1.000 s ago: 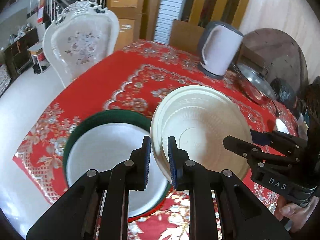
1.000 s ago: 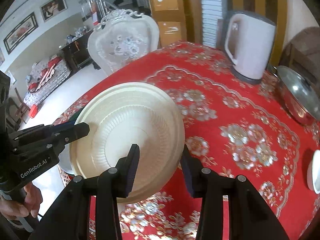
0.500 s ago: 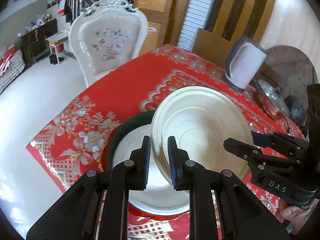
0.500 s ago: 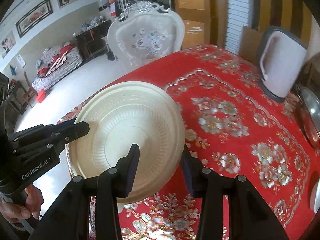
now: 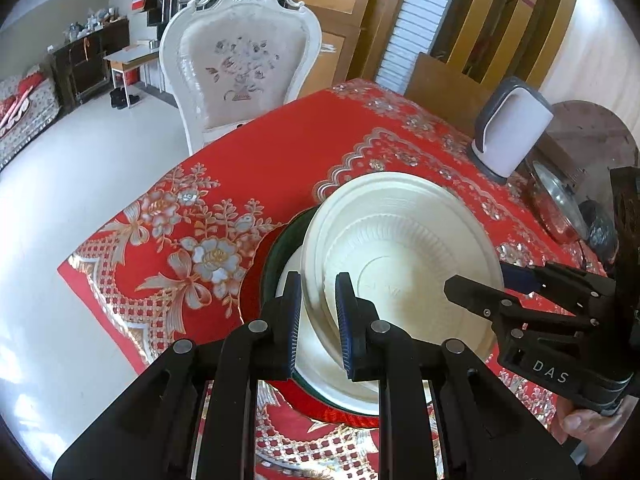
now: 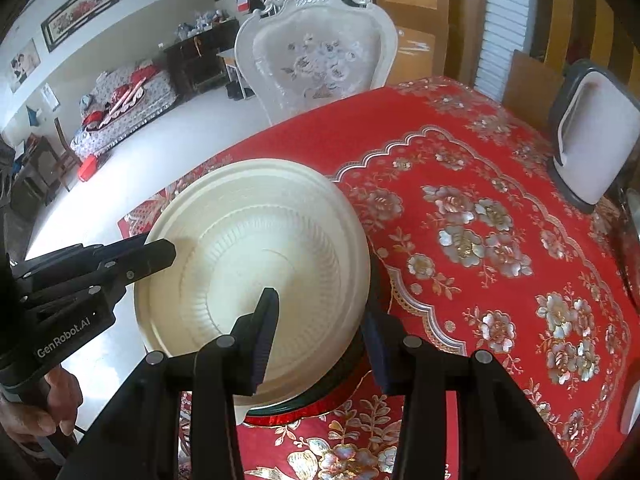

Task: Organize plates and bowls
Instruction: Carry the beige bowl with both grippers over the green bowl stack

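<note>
A cream ribbed plate (image 5: 404,256) is held tilted over a green-rimmed white plate (image 5: 280,256) on the red tablecloth. My left gripper (image 5: 317,312) is shut on the cream plate's near-left rim. My right gripper (image 6: 320,320) straddles the cream plate (image 6: 256,256) at its near-right rim, jaws spread wider than the rim and not clamped. In the right wrist view the green-rimmed plate (image 6: 344,376) peeks out below. Each gripper shows in the other's view, the right gripper (image 5: 480,292) and the left gripper (image 6: 160,252).
A white and grey kettle (image 5: 508,128) and a steel lidded pot (image 5: 556,204) stand at the table's far right. A white ornate chair (image 5: 240,60) stands behind the table. The table edge (image 5: 104,300) is close on the left. A white dish edge (image 6: 630,408) lies far right.
Both grippers have carried the cream plate leftward and back, over the green-rimmed plate near the table's left corner. The grips look unchanged.
</note>
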The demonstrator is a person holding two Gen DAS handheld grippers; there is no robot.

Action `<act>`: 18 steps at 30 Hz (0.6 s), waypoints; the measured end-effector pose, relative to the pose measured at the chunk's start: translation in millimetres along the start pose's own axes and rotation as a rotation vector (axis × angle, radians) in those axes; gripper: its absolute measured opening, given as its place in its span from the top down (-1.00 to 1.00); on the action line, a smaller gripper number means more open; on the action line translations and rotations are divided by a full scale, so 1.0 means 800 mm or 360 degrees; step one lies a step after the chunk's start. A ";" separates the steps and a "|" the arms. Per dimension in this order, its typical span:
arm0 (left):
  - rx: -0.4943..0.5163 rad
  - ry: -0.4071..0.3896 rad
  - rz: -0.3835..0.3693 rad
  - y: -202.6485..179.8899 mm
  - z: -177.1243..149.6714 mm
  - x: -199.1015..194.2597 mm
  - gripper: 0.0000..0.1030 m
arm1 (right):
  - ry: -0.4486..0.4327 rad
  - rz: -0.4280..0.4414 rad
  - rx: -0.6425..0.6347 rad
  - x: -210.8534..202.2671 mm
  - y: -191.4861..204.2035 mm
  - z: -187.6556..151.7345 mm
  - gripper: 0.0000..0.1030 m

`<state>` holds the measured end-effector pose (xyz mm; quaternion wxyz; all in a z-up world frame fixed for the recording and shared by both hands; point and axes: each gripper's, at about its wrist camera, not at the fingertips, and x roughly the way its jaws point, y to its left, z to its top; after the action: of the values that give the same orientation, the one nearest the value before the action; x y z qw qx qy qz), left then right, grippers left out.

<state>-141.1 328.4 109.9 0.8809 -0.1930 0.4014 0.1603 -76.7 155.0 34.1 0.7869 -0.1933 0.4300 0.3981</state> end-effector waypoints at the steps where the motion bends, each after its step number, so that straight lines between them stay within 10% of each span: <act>1: -0.0001 0.0003 -0.0001 0.000 0.000 0.000 0.68 | 0.0006 -0.0001 0.0000 0.002 0.000 0.000 0.17; 18: 0.0015 0.0032 0.0044 0.002 -0.009 0.015 0.68 | 0.0041 -0.0001 0.0001 0.010 0.006 -0.004 0.17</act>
<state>-138.6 328.0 96.0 0.8753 -0.1850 0.4138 0.1687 -79.6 159.5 26.0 0.7815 -0.1983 0.4401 0.3953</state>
